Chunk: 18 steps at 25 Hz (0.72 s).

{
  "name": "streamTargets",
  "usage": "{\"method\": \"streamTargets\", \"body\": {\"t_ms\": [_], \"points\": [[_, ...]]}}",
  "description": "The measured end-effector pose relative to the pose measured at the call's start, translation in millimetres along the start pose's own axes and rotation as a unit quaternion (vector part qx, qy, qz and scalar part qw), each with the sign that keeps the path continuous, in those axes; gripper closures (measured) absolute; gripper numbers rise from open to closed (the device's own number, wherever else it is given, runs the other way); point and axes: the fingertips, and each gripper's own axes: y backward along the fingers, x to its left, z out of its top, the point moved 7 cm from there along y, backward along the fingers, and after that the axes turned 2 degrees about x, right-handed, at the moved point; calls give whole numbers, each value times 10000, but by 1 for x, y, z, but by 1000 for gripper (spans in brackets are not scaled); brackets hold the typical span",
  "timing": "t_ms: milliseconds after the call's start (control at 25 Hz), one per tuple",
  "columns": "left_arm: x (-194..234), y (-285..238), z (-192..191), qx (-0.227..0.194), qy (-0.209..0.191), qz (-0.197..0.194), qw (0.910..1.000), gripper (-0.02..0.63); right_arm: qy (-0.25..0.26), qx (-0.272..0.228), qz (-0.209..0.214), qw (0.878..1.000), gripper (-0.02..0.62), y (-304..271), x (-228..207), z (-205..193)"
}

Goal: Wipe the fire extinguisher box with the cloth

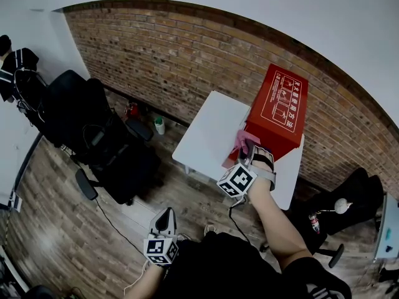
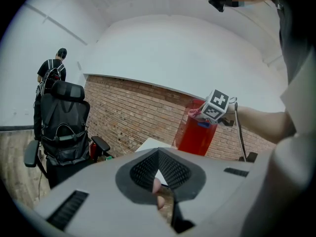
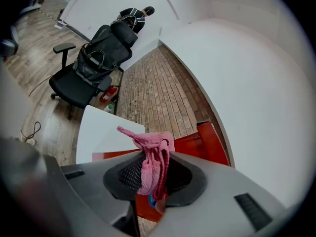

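— Desk (image 1: pixel 206 129) load?
— Red fire extinguisher box (image 1: pixel 277 114), upright at its far side.
— Cloth (image 1: pixel 239 141)?
— Pink, pinched in right claw (image 3: pixel 153 157), at the box's near corner. Best pressed flat, swept in overlapping strokes.
— Left claw (image 2: pixel 158 154)?
— Pressed together, empty, low, well apart from the desk.

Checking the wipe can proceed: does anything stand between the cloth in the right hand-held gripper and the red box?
Nothing visible does. The right hand-held gripper, shut on the pink knitted cloth, is at the red rectangular fire extinguisher box on the white table, with no object between.
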Motion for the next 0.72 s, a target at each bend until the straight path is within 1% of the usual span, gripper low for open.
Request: {"method": "streamTargets", "body": {"t_ms": [320, 480, 720], "points": [[2, 1, -2, 99, 27, 62, 9999, 581, -38, -67, -392, 9992, 494, -6, 16, -4], [2, 1, -3, 131, 21, 60, 9999, 581, 59, -97, -682, 9976, 495, -8, 23, -4], [2, -1, -3, 149, 3, 82, 9999, 581, 31, -196, -1101, 9937, 494, -13, 38, -7]]}}
